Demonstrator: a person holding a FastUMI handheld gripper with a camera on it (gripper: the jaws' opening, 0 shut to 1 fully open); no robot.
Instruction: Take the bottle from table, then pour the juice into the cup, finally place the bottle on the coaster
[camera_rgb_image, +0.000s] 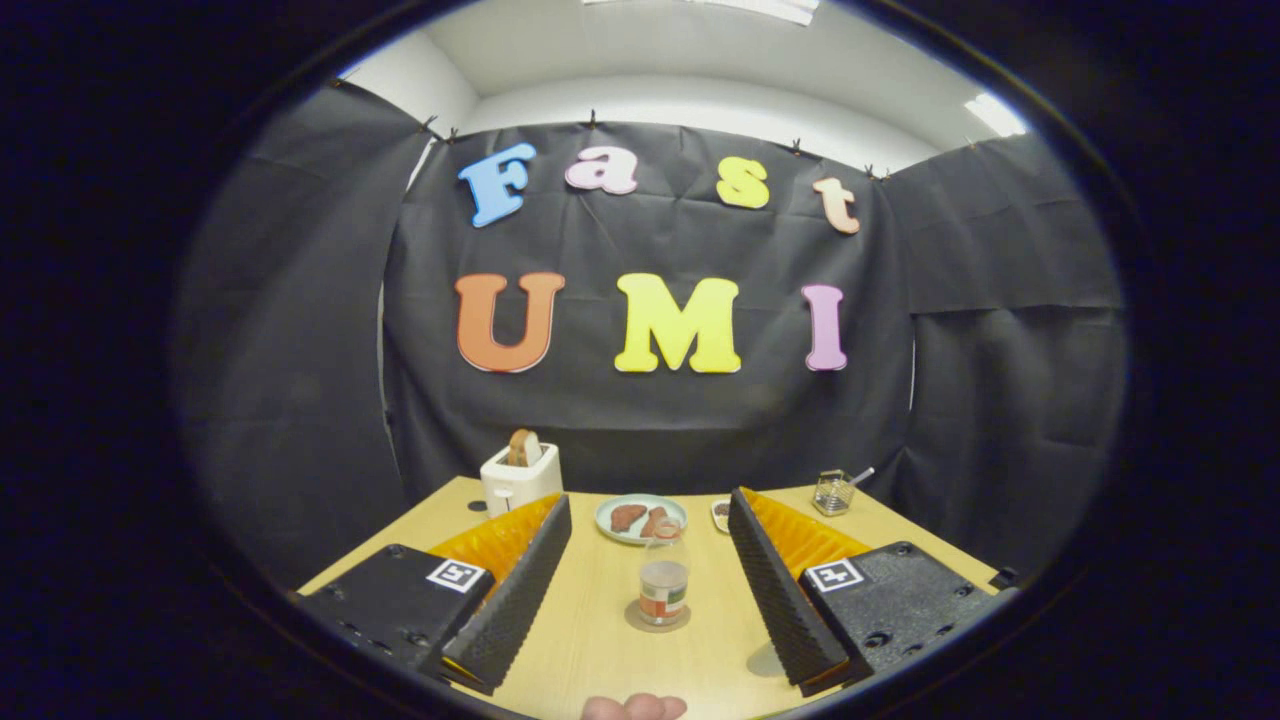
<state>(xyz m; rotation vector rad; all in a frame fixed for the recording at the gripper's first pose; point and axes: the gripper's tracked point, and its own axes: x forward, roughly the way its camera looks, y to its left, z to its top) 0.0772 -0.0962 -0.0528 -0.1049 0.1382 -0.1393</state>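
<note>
Wide open and holding nothing, the claw (650, 560) frames the bottle (664, 585), which stands upright between the fingers on a round coaster (633, 618), touching neither. Beyond it sits a plate (640, 517) of food, a toaster (520, 477) further off left, a wire basket (832, 492) off right. Risk now: any sideways drift and a finger clips the bottle, tipping juice across the table (590, 650). No cup can be made out. The bottle's label is too small to read.
</note>
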